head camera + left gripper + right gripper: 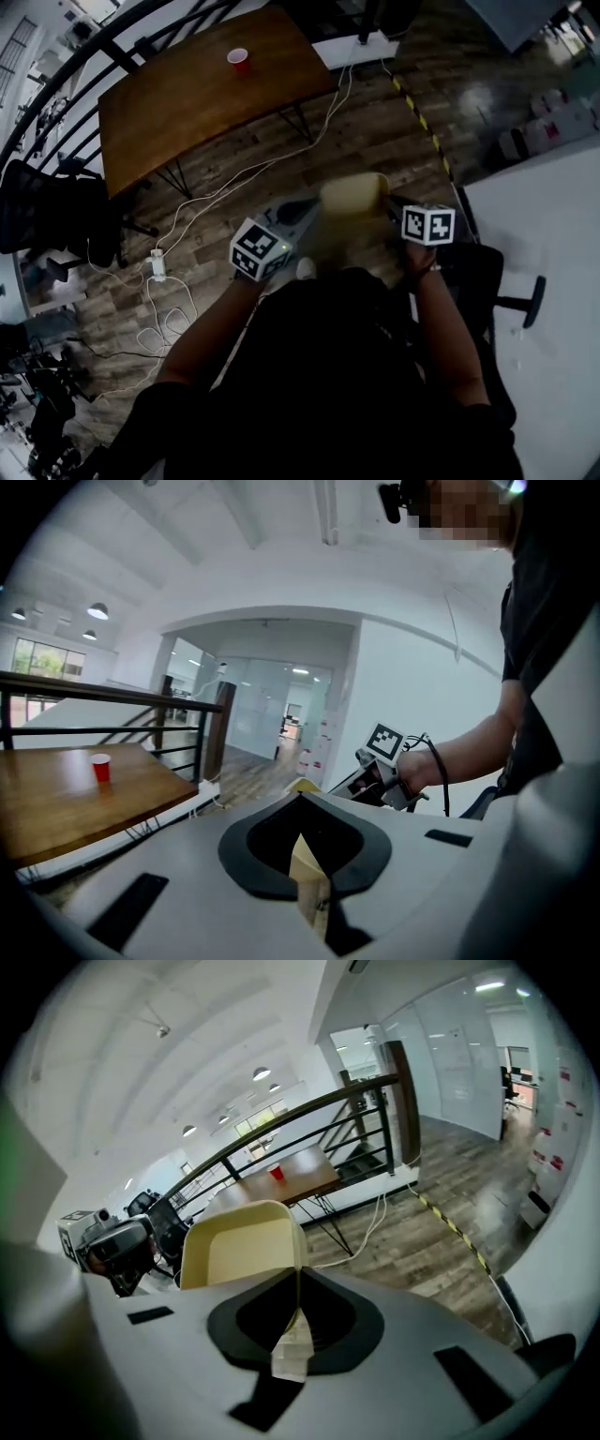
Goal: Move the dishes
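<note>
Aloft, a cream dish (354,199), bare inside, is clamped at opposite rims by the left hand-held gripper (306,860) and right hand-held gripper (294,1314), over open floor (375,141).

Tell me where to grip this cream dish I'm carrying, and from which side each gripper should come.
Grip the cream dish by its thin raised rim, on two opposite sides: its upright walls are narrow enough for jaws to straddle edge-on. The left gripper and right gripper are each shut on a wall this way, one from either side, which looks balanced.
</note>
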The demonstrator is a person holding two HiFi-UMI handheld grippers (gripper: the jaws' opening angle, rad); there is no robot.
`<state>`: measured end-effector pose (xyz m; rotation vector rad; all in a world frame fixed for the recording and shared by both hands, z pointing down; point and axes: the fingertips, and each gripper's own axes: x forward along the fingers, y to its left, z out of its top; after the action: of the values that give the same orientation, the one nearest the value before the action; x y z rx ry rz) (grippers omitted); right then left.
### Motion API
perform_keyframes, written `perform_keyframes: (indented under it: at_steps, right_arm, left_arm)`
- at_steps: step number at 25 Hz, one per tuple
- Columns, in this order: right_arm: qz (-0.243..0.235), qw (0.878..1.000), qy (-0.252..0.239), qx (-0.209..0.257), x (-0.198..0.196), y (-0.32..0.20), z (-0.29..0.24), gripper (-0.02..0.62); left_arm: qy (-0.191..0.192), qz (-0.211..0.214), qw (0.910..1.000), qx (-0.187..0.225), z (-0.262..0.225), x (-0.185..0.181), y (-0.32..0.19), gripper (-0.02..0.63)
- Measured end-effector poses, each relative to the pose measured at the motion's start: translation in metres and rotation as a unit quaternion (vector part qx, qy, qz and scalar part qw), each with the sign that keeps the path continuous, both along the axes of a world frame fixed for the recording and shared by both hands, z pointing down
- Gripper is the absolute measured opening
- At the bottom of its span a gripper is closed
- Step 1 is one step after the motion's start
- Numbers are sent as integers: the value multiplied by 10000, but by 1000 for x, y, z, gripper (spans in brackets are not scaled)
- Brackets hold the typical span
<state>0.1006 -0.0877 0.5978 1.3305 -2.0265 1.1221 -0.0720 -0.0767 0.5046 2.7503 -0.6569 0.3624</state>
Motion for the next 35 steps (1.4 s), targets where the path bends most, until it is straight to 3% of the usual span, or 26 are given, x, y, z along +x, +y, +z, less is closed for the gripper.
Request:
perform_keyframes:
  at_steps: [7,14,28,35]
  right_arm:
    - [-1036,9945,-119,-67,-81,-78,15,25]
    - [-1823,9827,-238,-232,-132,-149,32,25]
    - [-3005,9534,-248,-114,-210,-273,21,25]
    - [-3101,9505,-123,-159,-268,-313,25,25]
  left_arm:
    - [-163,-1178,9927,-221,17,-86,-32,-9]
    - [-228,-2109,9769,-251,19,-126,-80,-9]
    - [-256,-3121,9495,-189,15,-168,-170,-9]
    - [-63,-3150,9489,-156,19,-218,-224,-9]
